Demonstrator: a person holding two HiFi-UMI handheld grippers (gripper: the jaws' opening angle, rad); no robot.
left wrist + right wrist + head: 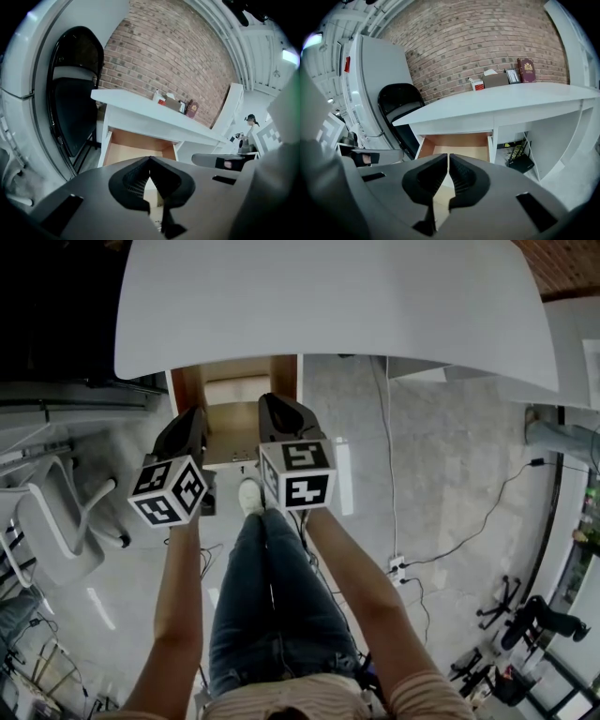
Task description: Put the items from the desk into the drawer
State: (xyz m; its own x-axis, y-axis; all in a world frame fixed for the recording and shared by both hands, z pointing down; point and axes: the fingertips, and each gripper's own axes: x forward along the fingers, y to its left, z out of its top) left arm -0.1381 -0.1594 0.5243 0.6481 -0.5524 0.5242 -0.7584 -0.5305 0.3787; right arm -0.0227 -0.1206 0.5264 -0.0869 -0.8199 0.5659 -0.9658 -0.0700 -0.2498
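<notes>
the left gripper (150,161) and right gripper (447,161) are both closed and hold nothing. they hang before the drawer (459,151), pulled out probably to receive things. the book (526,70) and boxes (495,79) stand far back on the desk (511,101), near the wall (487,37).

Drawer (457,140): near part hidden behind right gripper (448,158) body. Items (174,102) on desk (140,110), far ahead of left gripper (150,159): too small to identify. Head view: desk's far edge cut off at top.
</notes>
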